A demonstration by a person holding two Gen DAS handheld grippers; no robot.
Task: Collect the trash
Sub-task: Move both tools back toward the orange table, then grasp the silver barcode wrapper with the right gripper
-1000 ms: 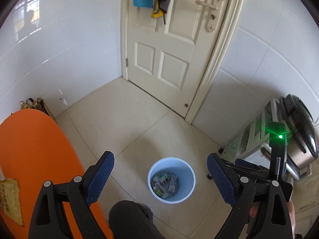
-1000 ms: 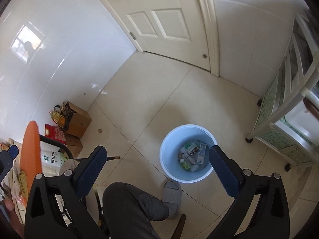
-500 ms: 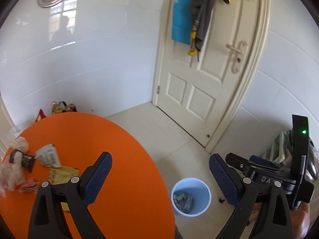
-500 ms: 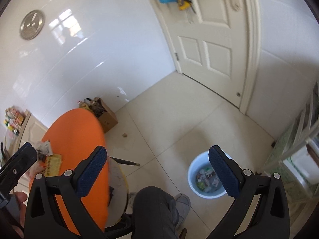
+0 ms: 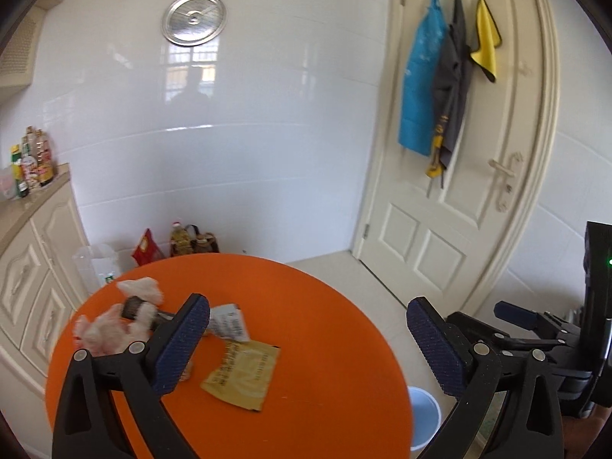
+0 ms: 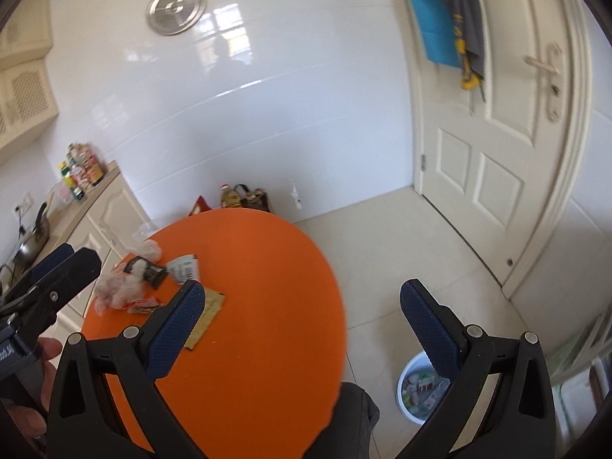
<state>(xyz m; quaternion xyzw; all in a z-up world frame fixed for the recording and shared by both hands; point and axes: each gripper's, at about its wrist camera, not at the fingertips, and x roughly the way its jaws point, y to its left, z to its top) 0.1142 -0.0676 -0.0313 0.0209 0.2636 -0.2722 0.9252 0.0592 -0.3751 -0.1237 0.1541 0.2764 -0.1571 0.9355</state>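
I'm looking at crumpled tissues (image 5: pixel 114 329), a flat tan packet (image 5: pixel 241 375) and a printed wrapper (image 5: pixel 228 323) lying on the smooth round orange table (image 5: pixel 306 344). My left gripper (image 5: pixel 306 344) has just been opening and is hanging wide over them, empty; my right gripper (image 6: pixel 306 329) is gaping too, holding nothing. The pale blue bin (image 6: pixel 413 390) is sitting on the tiled floor beside the table.

I see bright daylight, window glare on the glossy wall tiles (image 5: pixel 237 114). Heavy fisheye bending, dark corner vignette, motion blur on the door (image 6: pixel 508 122).

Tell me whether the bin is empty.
Not empty. The right wrist view shows wrappers and scraps lying in the blue bin on the floor.
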